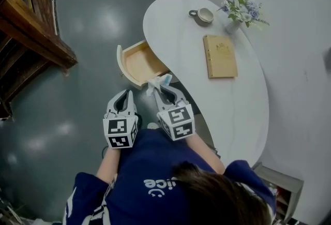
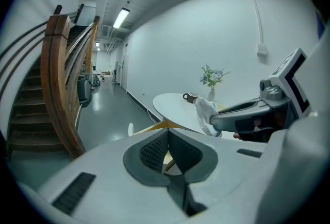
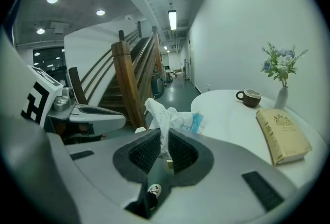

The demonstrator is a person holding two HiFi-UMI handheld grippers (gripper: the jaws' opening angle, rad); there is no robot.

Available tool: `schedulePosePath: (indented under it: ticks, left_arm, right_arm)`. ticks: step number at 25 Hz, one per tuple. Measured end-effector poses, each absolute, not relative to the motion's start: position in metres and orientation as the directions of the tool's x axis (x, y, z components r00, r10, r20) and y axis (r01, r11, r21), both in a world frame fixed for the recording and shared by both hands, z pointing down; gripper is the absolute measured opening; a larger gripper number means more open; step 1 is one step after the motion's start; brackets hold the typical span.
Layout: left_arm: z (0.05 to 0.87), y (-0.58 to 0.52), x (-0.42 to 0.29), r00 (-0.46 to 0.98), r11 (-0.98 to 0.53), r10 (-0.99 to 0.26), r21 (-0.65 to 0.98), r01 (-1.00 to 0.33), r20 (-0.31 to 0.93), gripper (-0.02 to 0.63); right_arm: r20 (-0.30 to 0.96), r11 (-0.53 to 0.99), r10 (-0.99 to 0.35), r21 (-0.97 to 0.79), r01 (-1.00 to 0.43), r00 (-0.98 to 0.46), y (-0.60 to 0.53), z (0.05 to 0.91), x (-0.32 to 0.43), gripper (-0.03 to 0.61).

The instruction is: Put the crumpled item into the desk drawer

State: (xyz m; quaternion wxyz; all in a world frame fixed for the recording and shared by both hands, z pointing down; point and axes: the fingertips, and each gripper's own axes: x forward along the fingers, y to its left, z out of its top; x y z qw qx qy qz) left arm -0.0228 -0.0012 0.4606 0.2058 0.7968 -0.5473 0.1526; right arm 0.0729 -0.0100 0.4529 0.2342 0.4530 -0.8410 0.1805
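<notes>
The crumpled item [image 1: 156,84] is a white wad of paper or plastic with a blue patch. My right gripper [image 1: 164,92] is shut on it just off the near corner of the open wooden drawer [image 1: 138,61]. In the right gripper view the wad [image 3: 166,115] sticks up from between the pads of the right gripper [image 3: 164,148]. My left gripper [image 1: 125,95] hovers to the left of the right one, below the drawer's front, shut with nothing in it. From the left gripper [image 2: 166,138] the wad [image 2: 205,112] shows at the right gripper's tip.
The drawer pulls out from a white oval desk [image 1: 243,110]. On the desk lie a tan book [image 1: 220,56], a mug [image 1: 205,15] and a vase of flowers [image 1: 241,9]. A wooden staircase [image 1: 26,27] stands at the left on the grey floor.
</notes>
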Motion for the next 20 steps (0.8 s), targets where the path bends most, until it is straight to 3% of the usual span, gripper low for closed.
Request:
schedulePosePath:
  ticks: [12, 20]
  left_arm:
    - [0.464, -0.076, -0.043, 0.478, -0.458, -0.746, 0.164, -0.874, 0.464, 0.003]
    - [0.469, -0.101, -0.063, 0.497, -0.472, -0.730, 0.179, -0.863, 0.469, 0.003]
  right_arm:
    - [0.609, 0.454, -0.695, -0.039, -0.890, -0.381, -0.070, 0.469, 0.043, 0.052]
    - [0.625, 0.427, -0.690, -0.056, -0.903, -0.365, -0.087, 0.477, 0.026, 0.052]
